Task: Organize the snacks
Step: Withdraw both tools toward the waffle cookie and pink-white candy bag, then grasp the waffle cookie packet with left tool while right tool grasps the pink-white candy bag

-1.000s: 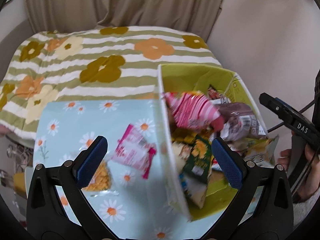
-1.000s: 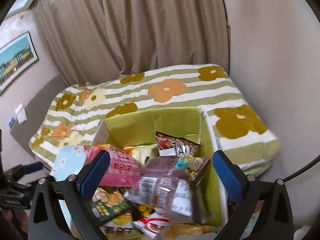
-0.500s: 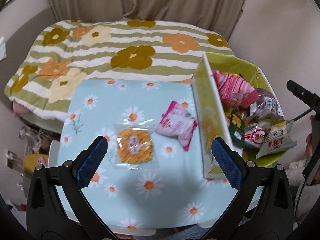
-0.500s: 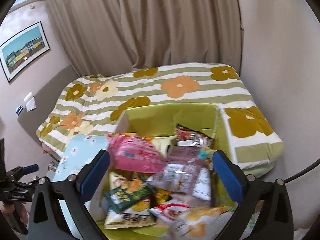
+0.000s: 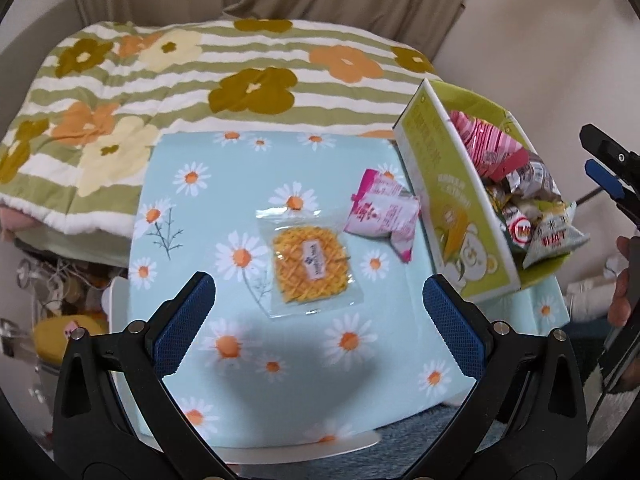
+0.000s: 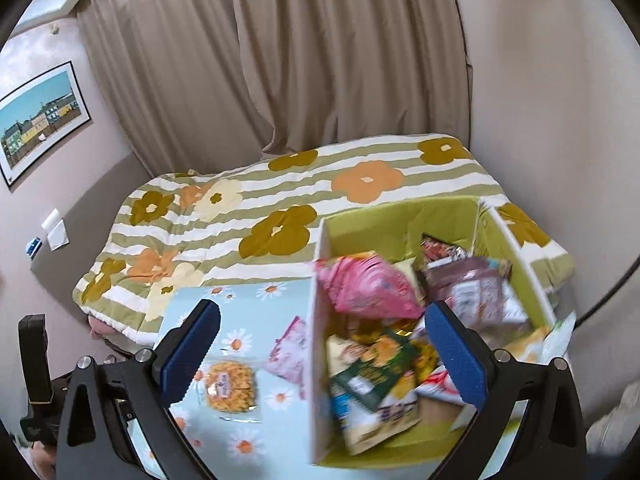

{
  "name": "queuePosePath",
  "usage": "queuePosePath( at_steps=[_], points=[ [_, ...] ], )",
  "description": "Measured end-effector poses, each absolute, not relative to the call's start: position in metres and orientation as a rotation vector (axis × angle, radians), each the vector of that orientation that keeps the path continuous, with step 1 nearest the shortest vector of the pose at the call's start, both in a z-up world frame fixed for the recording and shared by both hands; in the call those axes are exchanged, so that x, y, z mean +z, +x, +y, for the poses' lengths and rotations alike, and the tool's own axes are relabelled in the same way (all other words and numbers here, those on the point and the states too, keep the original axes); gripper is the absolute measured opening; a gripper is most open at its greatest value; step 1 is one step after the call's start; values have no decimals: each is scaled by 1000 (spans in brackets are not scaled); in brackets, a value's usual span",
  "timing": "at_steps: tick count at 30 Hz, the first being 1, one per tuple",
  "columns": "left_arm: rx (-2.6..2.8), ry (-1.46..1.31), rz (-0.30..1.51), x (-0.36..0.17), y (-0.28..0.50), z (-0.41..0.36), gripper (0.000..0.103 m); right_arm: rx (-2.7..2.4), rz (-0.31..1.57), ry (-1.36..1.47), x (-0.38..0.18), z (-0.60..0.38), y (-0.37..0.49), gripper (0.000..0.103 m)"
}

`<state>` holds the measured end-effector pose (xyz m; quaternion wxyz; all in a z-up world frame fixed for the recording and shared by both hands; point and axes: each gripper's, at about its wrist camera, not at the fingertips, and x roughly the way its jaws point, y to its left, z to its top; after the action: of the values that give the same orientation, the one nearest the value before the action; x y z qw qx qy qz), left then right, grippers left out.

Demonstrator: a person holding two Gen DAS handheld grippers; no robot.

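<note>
The left gripper [image 5: 318,306] is hovering with its fingers spread wide and holding nothing. The clear packet of orange lattice crackers [image 5: 310,265] is lying flat on the daisy-print blue tablecloth [image 5: 208,216], just ahead of and between the fingertips. The pink-and-white snack pouch [image 5: 383,210] is lying beyond the right fingertip, beside the green cardboard box [image 5: 456,216]. The right gripper [image 6: 320,336] is likewise hanging released, straddling the box wall.
</note>
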<state>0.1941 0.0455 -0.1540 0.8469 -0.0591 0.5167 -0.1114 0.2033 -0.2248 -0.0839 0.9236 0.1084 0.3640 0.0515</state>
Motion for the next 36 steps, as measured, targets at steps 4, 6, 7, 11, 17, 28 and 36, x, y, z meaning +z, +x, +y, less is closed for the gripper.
queuePosePath(
  at_steps=[4, 6, 7, 11, 17, 28, 36],
  points=[
    [-283, -104, 1101, -159, 197, 66, 103, 86, 747, 230, -88, -191, 197, 102],
    [-303, -99, 1110, -163, 199, 75, 103, 81, 750, 219, -90, -175, 194, 102],
    [-312, -100, 1117, -165, 200, 79, 103, 80, 752, 214, -92, -169, 194, 102],
    [-345, -118, 1136, -174, 203, 91, 103, 88, 775, 193, -97, -145, 192, 102],
    [-354, -167, 1154, -194, 211, 86, 103, 100, 787, 225, -108, -126, 189, 102],
    [-280, -180, 1174, -259, 240, 34, 103, 13, 753, 283, -152, -128, 188, 102],
    [-210, -141, 1145, -287, 252, 11, 103, 19, 745, 297, -176, -125, 186, 102]
  ],
)
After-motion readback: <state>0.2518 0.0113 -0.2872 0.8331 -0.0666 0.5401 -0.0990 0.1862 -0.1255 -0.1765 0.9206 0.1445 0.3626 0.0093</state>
